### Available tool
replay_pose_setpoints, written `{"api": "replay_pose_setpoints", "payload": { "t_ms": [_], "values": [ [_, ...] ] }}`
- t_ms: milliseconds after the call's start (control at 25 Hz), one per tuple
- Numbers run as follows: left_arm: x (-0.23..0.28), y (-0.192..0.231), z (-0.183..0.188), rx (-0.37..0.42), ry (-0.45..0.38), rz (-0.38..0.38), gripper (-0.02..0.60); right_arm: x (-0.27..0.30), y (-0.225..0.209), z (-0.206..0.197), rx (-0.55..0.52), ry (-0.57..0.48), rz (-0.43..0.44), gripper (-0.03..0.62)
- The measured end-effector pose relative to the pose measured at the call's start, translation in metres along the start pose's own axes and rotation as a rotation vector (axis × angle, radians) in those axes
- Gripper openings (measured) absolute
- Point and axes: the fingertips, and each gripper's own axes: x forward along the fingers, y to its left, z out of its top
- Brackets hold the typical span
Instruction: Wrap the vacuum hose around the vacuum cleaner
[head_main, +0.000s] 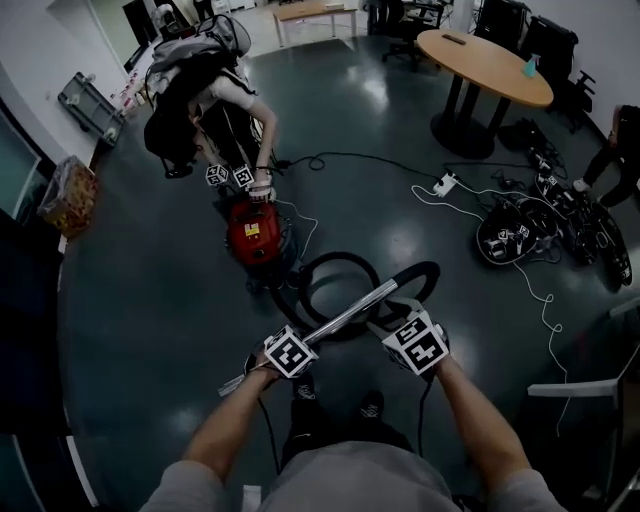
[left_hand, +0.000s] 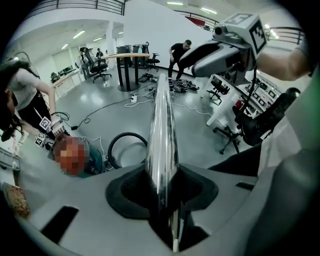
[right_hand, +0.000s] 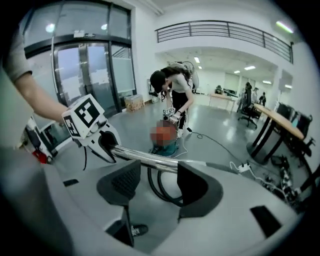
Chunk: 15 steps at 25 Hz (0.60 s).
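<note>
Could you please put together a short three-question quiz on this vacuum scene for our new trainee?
1. True or false: the left gripper is shut on the metal tube.
2. Where does the black hose lie? A. on a table; B. looped on the floor near the red vacuum cleaner; C. in a box.
3. Missing word: the jaws of the right gripper stand ____, not pressing the tube.
Key: 1 true; 2 B; 3 apart.
</note>
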Motion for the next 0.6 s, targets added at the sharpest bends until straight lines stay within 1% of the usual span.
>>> {"api": "replay_pose_setpoints", "payload": {
  "t_ms": [200,280,360,520,600],
  "values": [
    [0.010,0.041,-0.003,-0.093,-0.070,-0.040,0.153,0.042,0.020,0.000,0.252,-0.030,0.059,0.218],
    [0.020,0.059,-0.007,-0.121,-0.092,-0.061,0.153,0.063,0.027,0.001,0.324,-0.045,0.076,0.218],
    [0.034,0.077,-0.012,-0.144,-0.115,-0.081,0.153,0.086,0.035,0.000,0.347,-0.066,0.090,0.218],
    [0.075,0.101,-0.022,-0.182,-0.163,-0.111,0.153,0.131,0.051,-0.020,0.332,-0.089,0.101,0.215],
    [0.098,0.115,-0.023,-0.220,-0.198,-0.119,0.153,0.154,0.051,-0.031,0.367,-0.094,0.110,0.215]
  ]
}}
